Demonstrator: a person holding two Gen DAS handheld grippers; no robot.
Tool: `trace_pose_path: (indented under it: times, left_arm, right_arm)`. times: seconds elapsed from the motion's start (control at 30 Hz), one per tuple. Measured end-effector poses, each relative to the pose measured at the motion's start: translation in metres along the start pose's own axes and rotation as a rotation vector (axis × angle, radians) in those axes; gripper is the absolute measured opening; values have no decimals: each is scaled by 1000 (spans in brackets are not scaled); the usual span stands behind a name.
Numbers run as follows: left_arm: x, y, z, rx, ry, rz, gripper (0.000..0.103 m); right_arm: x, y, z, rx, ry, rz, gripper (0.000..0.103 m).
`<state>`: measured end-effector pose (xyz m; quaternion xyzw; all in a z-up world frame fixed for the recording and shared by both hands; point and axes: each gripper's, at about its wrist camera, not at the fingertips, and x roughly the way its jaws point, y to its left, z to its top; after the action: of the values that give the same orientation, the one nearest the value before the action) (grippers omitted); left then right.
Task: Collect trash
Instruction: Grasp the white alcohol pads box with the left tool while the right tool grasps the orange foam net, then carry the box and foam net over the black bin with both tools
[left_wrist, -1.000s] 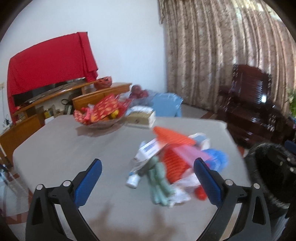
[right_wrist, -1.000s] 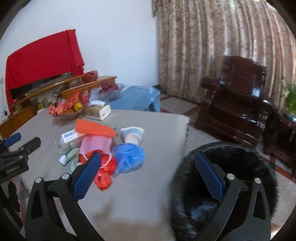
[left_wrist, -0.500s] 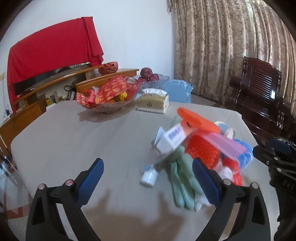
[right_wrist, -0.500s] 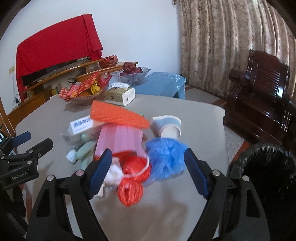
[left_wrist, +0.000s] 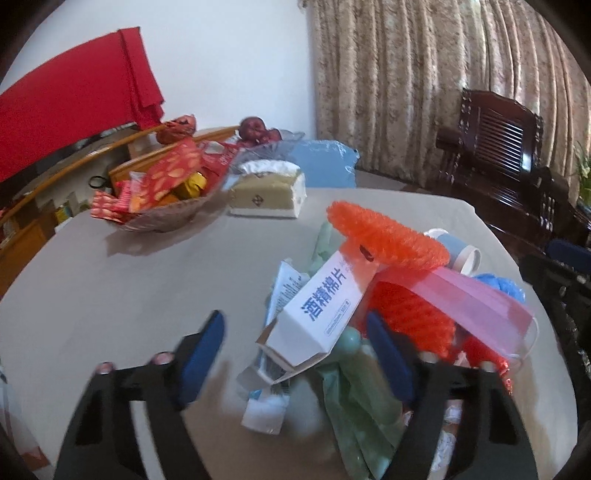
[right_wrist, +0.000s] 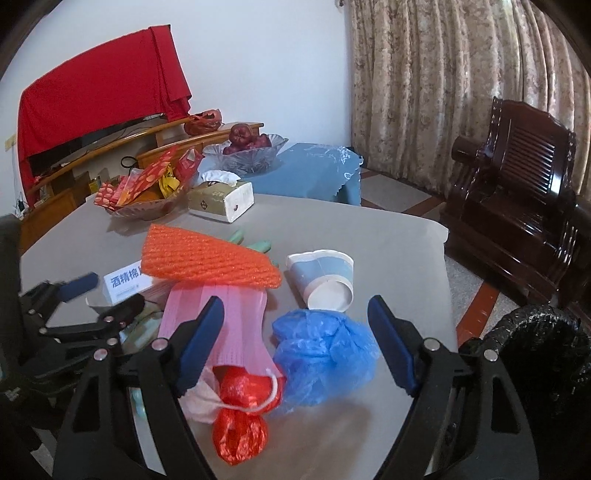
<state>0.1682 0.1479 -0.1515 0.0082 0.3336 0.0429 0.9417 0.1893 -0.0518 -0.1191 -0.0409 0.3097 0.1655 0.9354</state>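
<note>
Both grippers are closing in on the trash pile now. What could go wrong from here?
The white box leans loosely on the pile between the left hand-held gripper fingers, whose jaws have just been closing; it could tip out. The paper cup lies on its side and may roll if the right hand-held gripper nudges the blue bag.

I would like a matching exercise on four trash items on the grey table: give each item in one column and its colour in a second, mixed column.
Items:
1. crumpled plastic bag
2. ribbed foam net sleeve
3. pleated face mask
4. small cardboard box with printed characters

Colours:
A. pink
B. white
C. blue
D. orange

Pairs: 1-C, 2-D, 3-A, 4-B
</note>
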Motion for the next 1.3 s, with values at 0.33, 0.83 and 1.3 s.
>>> trace_pose_path:
  times: [0.33, 0.83, 1.3]
  left_arm:
    - [-15, 3, 5, -38, -53, -46, 41]
    - [-37, 30, 8, -124, -81, -42, 41]
    - [-48, 9, 17, -111, -104, -94, 42]
  right_arm:
    - [16, 25, 17, -51, -18, 55, 78]
    - [59, 57, 26, -101, 70, 94, 66]
    - [20, 22, 41, 13, 27, 216, 13]
